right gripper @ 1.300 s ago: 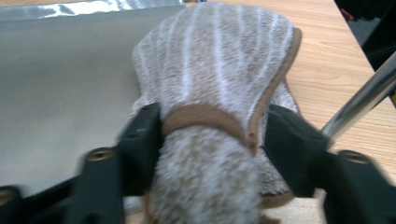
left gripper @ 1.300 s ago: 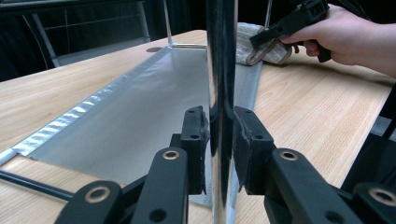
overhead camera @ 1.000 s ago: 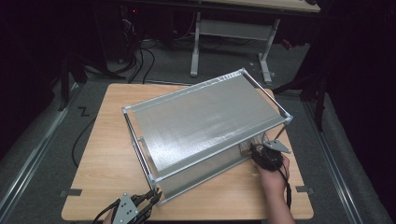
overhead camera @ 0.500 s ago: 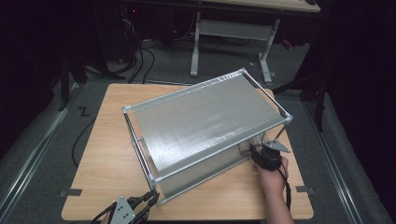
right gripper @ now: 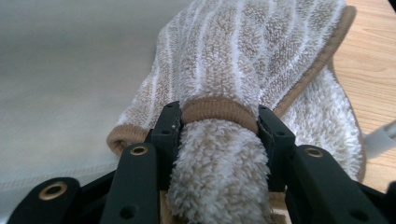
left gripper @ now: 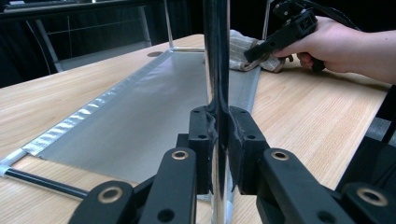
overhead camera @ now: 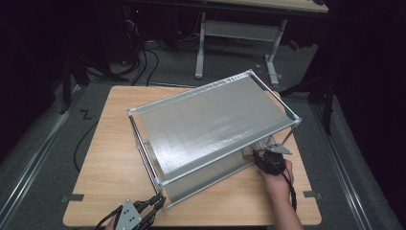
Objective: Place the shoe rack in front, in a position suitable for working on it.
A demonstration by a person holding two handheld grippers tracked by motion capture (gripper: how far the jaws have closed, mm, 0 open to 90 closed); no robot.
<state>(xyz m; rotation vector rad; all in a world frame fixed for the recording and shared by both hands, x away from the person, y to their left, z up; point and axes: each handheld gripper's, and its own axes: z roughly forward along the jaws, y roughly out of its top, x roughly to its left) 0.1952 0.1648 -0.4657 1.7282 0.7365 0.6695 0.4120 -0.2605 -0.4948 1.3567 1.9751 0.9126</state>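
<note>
Right gripper [right gripper: 218, 135] jaws just closing further on the towel [right gripper: 261, 60], now pinching a bunched fold at the rack's [overhead camera: 210, 124] near right corner, ready to pull it out, while left gripper [left gripper: 218, 135] clamps the rack's corner post [left gripper: 215, 51], steadying the frame.

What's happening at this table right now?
A person is working on a metal-framed rack with grey fabric shelves that stands on the wooden table. The left gripper is clamped shut on an upright metal post at the rack's near corner. The right gripper has just been closing on a bunched striped towel, which lies at the rack's lower shelf.
</note>
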